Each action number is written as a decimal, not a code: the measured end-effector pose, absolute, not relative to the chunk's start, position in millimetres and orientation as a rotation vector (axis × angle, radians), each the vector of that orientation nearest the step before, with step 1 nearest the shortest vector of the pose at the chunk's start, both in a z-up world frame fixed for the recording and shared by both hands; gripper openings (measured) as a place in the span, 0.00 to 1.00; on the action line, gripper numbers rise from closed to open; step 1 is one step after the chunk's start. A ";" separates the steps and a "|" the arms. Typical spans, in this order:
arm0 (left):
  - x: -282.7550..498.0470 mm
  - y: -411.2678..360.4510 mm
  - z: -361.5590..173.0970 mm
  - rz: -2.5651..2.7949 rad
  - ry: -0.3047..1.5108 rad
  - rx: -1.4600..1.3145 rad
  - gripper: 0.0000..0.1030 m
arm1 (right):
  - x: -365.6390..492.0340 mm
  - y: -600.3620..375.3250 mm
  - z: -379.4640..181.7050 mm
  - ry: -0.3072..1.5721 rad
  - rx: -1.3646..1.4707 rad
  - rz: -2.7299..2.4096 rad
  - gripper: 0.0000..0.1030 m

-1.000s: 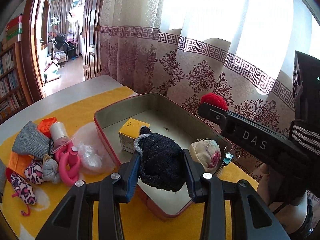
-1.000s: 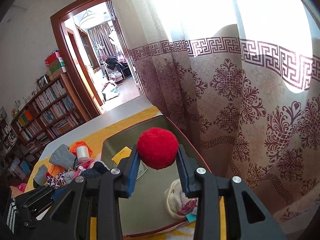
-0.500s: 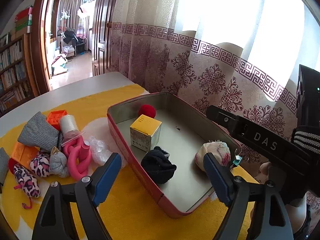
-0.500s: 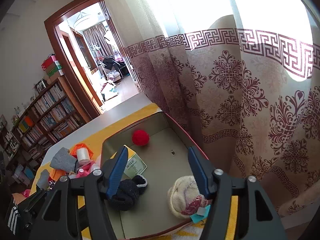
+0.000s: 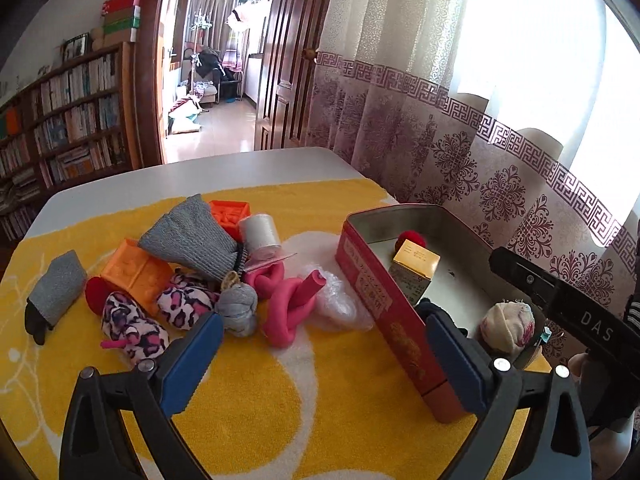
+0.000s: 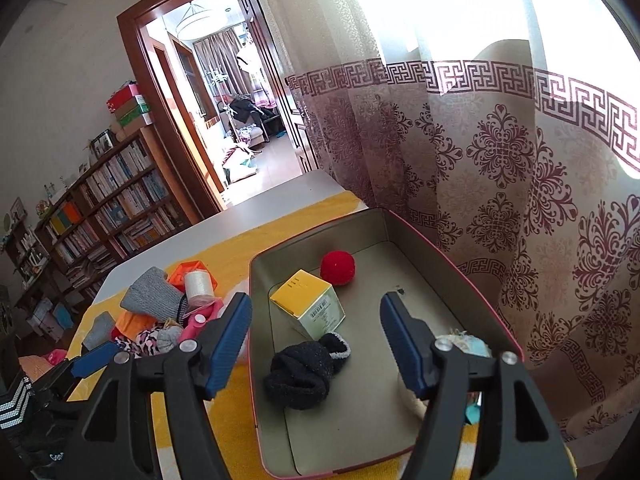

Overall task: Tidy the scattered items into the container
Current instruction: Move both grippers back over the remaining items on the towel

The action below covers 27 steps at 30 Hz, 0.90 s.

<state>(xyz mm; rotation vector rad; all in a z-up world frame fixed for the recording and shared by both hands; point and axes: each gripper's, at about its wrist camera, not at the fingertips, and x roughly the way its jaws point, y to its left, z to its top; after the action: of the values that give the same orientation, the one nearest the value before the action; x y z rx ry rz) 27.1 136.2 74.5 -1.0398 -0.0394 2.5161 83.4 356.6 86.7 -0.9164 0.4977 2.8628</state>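
The red metal tin (image 5: 380,292) stands on the yellow cloth by the curtain. Inside it (image 6: 360,232) lie a red pom-pom (image 6: 337,268), a yellow box (image 6: 310,304), a black sock bundle (image 6: 306,372) and a cream cloth ball (image 5: 506,326). My left gripper (image 5: 320,322) hangs over the cloth beside the tin's left wall, its jaws opening wide with nothing between them. My right gripper (image 6: 316,300) hovers above the tin, jaws opening, gripping nothing. Scattered to the left are a pink knotted tube (image 5: 288,300), a grey sock ball (image 5: 238,308), leopard-print pieces (image 5: 132,328) and a grey knit (image 5: 188,240).
A white thread spool (image 5: 262,234), orange plastic pieces (image 5: 134,272), a clear plastic bag (image 5: 336,300) and a grey glove (image 5: 56,292) also lie in the pile. A patterned curtain (image 6: 500,200) hangs close behind the tin. The table edge runs at the far side.
Both grippers opened: the left let the black sock fall into the tin, the right dropped the red pom-pom there. The left gripper then swung left toward the pile.
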 end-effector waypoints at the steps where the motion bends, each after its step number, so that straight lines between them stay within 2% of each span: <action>1: 24.5 124.1 74.1 2.541 -0.058 -1.047 0.99 | 81.2 349.0 86.1 0.484 -0.930 2.878 0.69; 7: 10.2 48.0 68.0 2.690 -0.160 -1.103 0.99 | 67.2 297.1 80.2 0.390 -1.039 2.985 0.69; 15: -3.3 -39.1 55.0 2.881 -0.174 -1.168 0.99 | 51.0 232.7 69.6 0.252 -1.196 3.086 0.72; 27: -25.9 -99.3 39.6 2.951 -0.075 -1.241 0.99 | 29.6 163.7 41.7 0.107 -1.422 3.130 0.72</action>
<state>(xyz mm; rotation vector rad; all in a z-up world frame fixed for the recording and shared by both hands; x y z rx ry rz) -25.9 -99.3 39.6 -1.2411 -0.0746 2.9509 29.6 163.7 41.7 -1.4220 0.1066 3.1298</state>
